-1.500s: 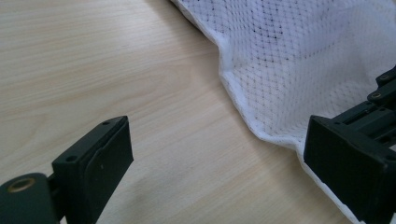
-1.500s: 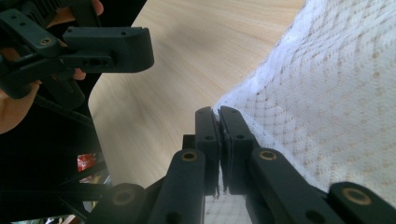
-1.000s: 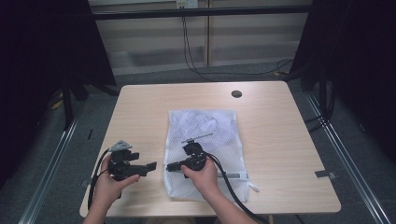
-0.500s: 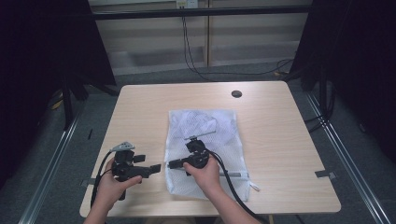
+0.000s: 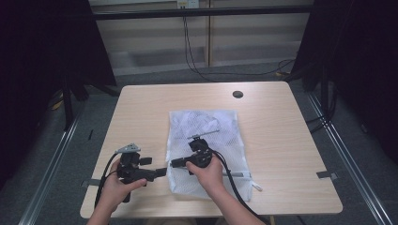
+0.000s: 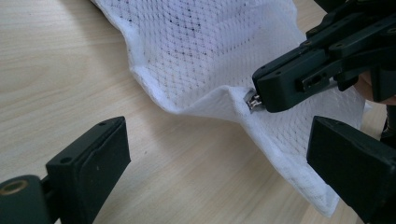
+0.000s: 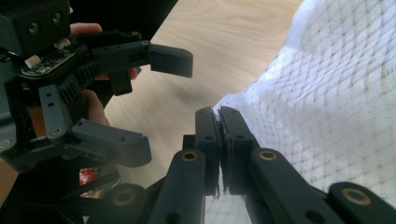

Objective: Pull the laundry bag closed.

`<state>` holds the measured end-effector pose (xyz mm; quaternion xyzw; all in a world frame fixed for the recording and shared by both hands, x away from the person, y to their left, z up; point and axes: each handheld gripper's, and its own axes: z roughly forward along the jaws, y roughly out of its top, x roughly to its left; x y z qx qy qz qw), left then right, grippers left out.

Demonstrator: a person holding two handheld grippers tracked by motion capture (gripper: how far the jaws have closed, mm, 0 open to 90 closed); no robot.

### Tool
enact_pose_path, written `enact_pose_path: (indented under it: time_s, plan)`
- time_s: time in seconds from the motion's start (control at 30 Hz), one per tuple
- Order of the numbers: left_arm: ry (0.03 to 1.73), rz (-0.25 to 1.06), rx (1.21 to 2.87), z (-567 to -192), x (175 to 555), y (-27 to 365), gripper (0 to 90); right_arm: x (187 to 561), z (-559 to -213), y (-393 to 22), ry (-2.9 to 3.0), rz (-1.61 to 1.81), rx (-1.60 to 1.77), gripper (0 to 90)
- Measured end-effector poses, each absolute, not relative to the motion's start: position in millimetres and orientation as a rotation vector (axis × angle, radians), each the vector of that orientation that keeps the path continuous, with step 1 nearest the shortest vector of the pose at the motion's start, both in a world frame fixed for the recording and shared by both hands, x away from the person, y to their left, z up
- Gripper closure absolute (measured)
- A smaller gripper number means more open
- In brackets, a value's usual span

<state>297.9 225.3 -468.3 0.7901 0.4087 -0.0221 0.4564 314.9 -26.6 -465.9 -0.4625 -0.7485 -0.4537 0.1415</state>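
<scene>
Zipper pull (image 6: 253, 101) of mesh bag (image 6: 219, 42) pinched in closed right gripper (image 6: 261, 100), left gripper (image 7: 154, 100) wide open, empty, plain from left gripper view.

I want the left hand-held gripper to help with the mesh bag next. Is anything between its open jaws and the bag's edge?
Nothing visible blocks it. Only bare table lies between the left hand-held gripper and the mesh bag. The right hand-held gripper already pinches that edge by the metal zipper pull.
</scene>
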Motion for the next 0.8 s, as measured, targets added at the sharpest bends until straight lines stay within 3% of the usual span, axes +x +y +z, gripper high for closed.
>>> enact_pose_path:
  time_s: [0.8]
  plan:
    - [0.99, -0.156, 1.979, -478, 297, 205, 8.6, 315, -460, -27, -2.175, -1.332, -1.312, 86.6]
